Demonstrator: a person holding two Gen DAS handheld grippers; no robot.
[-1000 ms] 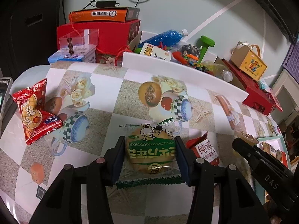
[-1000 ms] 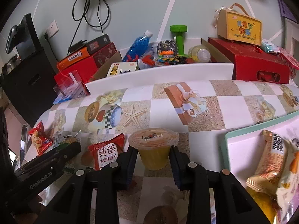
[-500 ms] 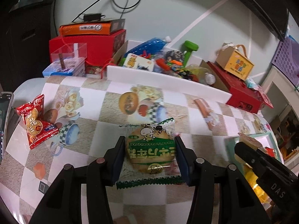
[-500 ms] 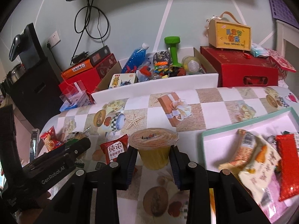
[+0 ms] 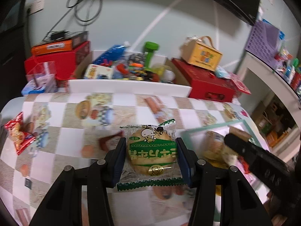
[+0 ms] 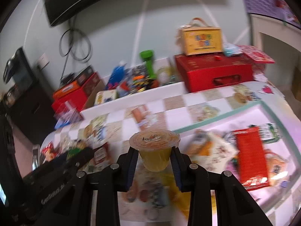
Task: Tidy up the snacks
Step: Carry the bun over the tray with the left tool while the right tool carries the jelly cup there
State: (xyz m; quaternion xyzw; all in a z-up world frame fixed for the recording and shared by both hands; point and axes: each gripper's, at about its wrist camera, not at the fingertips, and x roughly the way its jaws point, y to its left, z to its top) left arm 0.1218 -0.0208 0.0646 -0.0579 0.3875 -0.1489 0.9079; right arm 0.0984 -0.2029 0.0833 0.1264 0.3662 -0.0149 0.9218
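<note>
My left gripper (image 5: 151, 156) is shut on a green-and-clear wrapped cake packet (image 5: 151, 150) and holds it above the checked tablecloth. My right gripper (image 6: 154, 158) is shut on a yellow jelly cup (image 6: 154, 148) with a foil lid, raised above the table. A green-rimmed white tray (image 6: 222, 113) with several snack packets lies to the right; it also shows in the left wrist view (image 5: 210, 128). A red snack packet (image 5: 16, 133) lies at the table's left. Another red packet (image 5: 109, 141) lies near the middle.
A white-walled box of toys and bottles (image 5: 129, 86) stands at the table's back. Red boxes (image 5: 208, 82) and a yellow carton (image 5: 205, 56) sit at the back right. More red and orange boxes (image 5: 56, 56) stand at the back left. The right gripper's body (image 5: 263, 162) shows at right.
Both grippers have risen and swung right toward the tray with their loads. The tray now fills more of the right wrist view. Both views are motion-blurred.
</note>
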